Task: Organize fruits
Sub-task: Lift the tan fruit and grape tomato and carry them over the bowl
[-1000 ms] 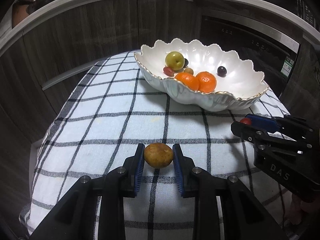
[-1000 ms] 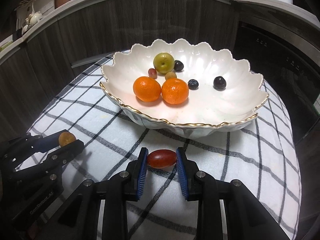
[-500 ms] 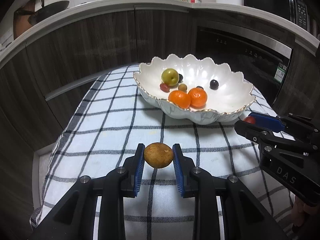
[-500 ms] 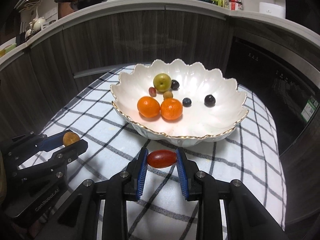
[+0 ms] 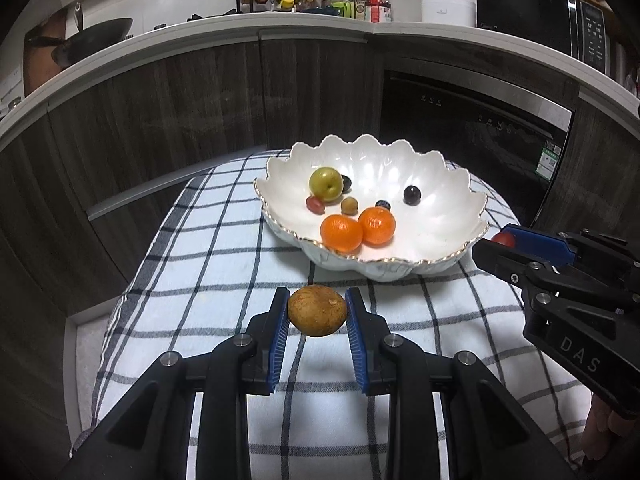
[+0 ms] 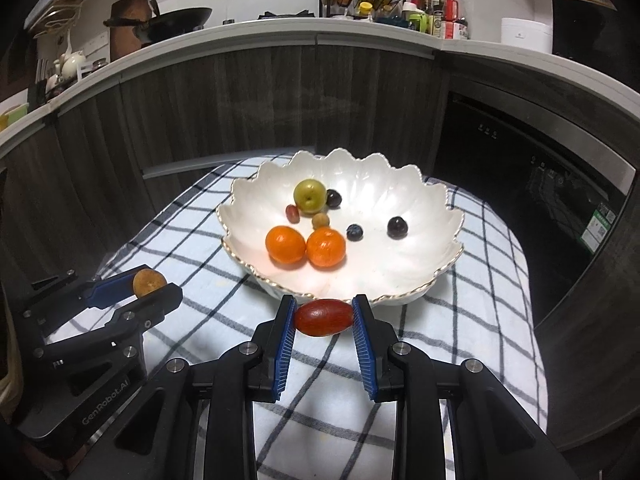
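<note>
Before the scalloped bowl (image 6: 436,280), left claw (image 5: 317,312) clamping a brown fruit (image 5: 317,311), right claw (image 6: 323,318) a red grape (image 6: 323,318).

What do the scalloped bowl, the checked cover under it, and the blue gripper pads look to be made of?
Scalloped bowl: likely glazed ceramic or porcelain; glossy pearly white with a thin gold line on the rim.
Checked cover: woven cloth, matte, draping and rumpling at the edges.
Blue gripper pads: probably rubber or soft plastic; finely ribbed, dull finish. Exact material cannot be confirmed.
</note>
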A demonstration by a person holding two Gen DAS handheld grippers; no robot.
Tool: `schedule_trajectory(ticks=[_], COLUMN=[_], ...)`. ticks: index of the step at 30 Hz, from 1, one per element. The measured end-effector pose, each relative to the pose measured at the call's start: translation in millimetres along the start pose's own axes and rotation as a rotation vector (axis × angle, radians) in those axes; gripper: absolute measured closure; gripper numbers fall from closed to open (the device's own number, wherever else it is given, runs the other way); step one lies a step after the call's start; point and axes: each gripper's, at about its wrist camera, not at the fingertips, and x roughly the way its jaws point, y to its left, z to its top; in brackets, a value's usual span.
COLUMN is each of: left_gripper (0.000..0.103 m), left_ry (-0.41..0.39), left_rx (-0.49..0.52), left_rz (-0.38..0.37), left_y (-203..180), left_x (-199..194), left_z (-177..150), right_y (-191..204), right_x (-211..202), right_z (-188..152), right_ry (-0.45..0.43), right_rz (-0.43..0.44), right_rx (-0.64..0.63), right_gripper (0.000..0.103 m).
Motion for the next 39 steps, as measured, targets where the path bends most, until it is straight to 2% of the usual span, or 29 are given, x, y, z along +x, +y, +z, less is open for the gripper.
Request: schedule_trajectory(ticks=[16,39], left_gripper=[0.075,0.075], left_ry=[-0.008,0.030], left_rx=[0.014,0.027], left_rz=[-0.025,-0.030], left_y=[-6.1,0.1], left_x=[6.3,62.4], left_z=[44.3,103.9], right_y=[-14.7,-49.2], right_x=[-5.6,32.4], right_z=[29.8,75.4], right_ry=[-0.020,0.014], right_rz=[-0.041,-0.143], right_rx=[0.040,0.154], right_gripper=[0.073,0.073])
